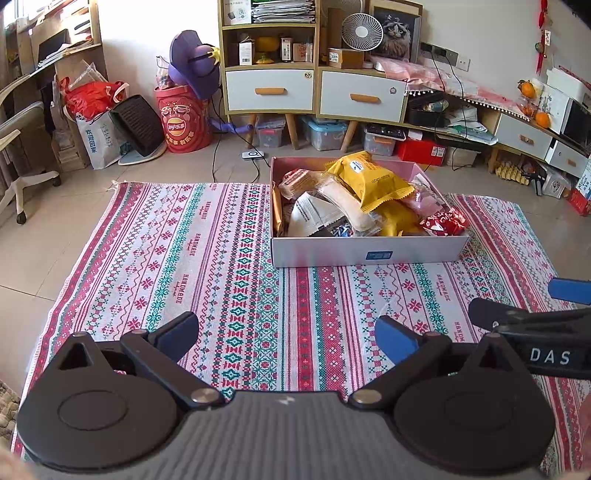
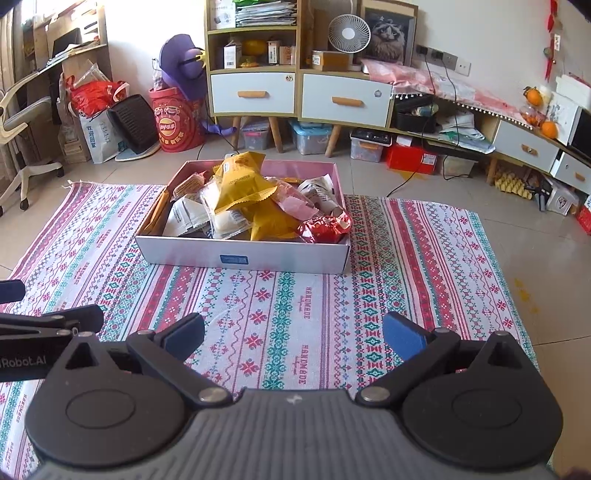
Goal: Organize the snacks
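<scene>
Our left tongs (image 1: 288,341) stand wide open with nothing between the blue pads — only the patterned cloth (image 1: 207,258) shows through the gap. Our right tongs (image 2: 293,341) are spread just as wide and are likewise empty. The two sit side by side: in the left wrist view the right tongs reach in from the right edge, and in the right wrist view the left tongs show at the left edge.

Both hover low over the cloth, which lies spread on the tiled floor (image 1: 55,206). Ahead of the tongs, on the far part of the cloth, stands the open cardboard box (image 2: 243,256), well apart from either pair. From the left tongs it lies ahead and to the right; from the right tongs, ahead and a little left.

The box is heaped with wrapped snacks. A yellow packet (image 2: 243,181) rides on top of the pile, white wrappers (image 2: 186,216) lie under and beside it, and a red foil packet (image 2: 323,229) sits at the near right corner, reaching over the rim.

Beyond the box, against the wall, we see a wooden cabinet (image 1: 269,90) with white drawers, a small fan (image 1: 362,31) on top of it — and, off to the left, a red drum (image 1: 184,122).
</scene>
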`<state>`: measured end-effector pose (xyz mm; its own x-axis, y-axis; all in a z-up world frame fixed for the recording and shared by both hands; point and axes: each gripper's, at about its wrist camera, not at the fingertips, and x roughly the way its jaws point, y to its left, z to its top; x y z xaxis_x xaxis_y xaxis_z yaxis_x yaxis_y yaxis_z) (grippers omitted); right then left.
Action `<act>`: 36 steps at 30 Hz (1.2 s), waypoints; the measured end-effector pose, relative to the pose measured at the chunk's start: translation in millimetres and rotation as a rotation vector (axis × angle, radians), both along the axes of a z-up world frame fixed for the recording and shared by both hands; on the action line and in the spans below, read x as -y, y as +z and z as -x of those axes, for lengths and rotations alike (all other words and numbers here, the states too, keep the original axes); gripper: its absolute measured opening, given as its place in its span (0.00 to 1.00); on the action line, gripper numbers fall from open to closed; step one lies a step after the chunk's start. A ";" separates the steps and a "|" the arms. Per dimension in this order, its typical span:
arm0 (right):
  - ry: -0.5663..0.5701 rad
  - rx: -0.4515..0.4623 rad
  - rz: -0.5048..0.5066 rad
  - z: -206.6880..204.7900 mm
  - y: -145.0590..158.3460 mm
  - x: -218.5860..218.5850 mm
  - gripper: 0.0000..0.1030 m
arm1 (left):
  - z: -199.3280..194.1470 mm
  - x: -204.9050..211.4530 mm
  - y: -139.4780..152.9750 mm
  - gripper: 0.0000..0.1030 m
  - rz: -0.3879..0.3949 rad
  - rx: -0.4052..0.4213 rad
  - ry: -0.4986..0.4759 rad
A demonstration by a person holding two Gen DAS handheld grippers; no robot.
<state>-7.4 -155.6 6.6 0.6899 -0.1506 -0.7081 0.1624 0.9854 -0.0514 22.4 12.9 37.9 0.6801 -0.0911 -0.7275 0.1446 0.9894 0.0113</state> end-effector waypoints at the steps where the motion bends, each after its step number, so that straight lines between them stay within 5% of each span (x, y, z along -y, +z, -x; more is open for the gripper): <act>1: 0.003 -0.001 0.003 -0.1 -0.2 -0.8 1.00 | 0.4 0.1 0.1 1.00 0.001 -0.001 0.000; 36: 0.001 0.000 0.003 0.7 0.5 -0.5 1.00 | 0.4 0.4 -0.2 1.00 0.009 -0.013 -0.001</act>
